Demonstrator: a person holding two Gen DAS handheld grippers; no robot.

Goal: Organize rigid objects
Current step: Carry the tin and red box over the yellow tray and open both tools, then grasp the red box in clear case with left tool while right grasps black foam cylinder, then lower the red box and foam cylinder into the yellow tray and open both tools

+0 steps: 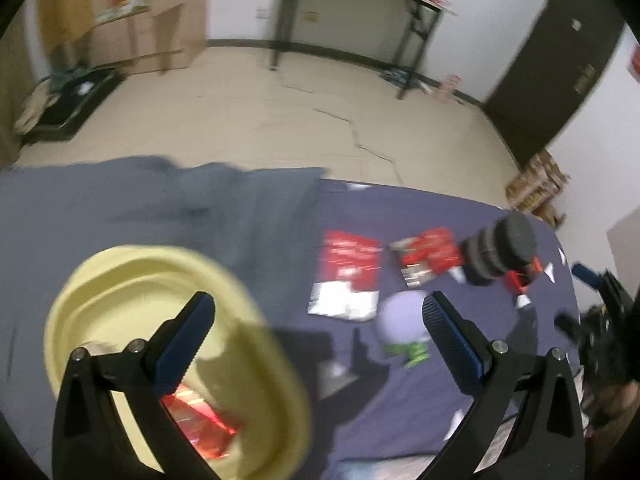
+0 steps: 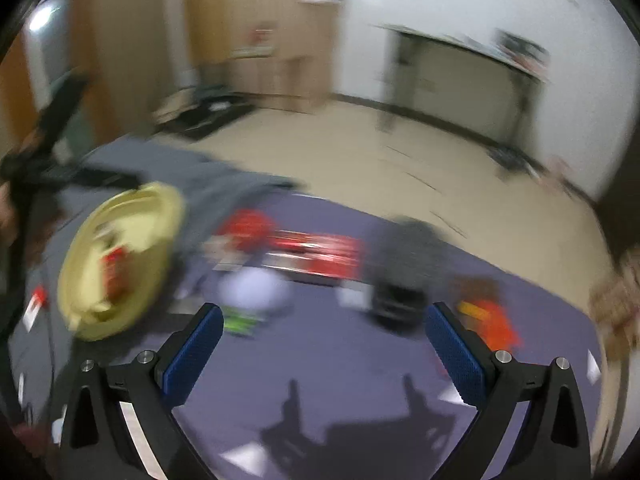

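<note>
Purple cloth (image 1: 400,392) covers my tabletop, with a yellow basin (image 1: 120,280) at the near left holding a shiny red packet (image 1: 200,424). Right of it lie a red-and-white box (image 1: 348,268), a second red pack (image 1: 428,252), a black lens-like cylinder (image 1: 500,248) and a pale round thing (image 1: 400,316). Left gripper (image 1: 320,328) and right gripper (image 2: 324,336): both fingers spread wide, grasping nothing.
</note>
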